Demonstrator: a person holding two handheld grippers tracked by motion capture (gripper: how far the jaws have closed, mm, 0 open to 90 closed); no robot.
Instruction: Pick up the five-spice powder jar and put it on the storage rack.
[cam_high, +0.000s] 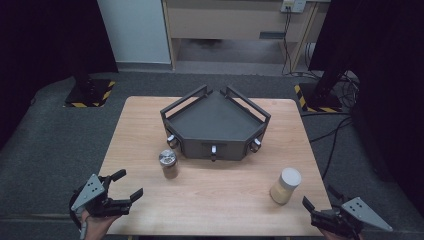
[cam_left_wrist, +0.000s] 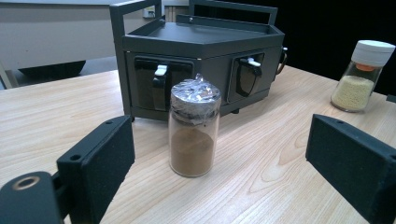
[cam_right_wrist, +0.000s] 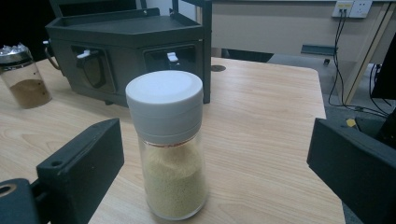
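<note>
We hold the left gripper (cam_high: 121, 189) at the near left edge of the wooden table (cam_high: 210, 200), jaws spread wide with nothing between them, aimed at the foil-topped jar (cam_high: 168, 163) of brown powder just in front of the dark corner rack (cam_high: 215, 122). Our right gripper (cam_high: 320, 206) sits at the near right corner, jaws apart too, facing the white-capped jar (cam_high: 286, 185) of what looks like pale yellow granules, standing upright nearby

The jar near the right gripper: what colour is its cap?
White cap, clearest in the right gripper view.
</note>
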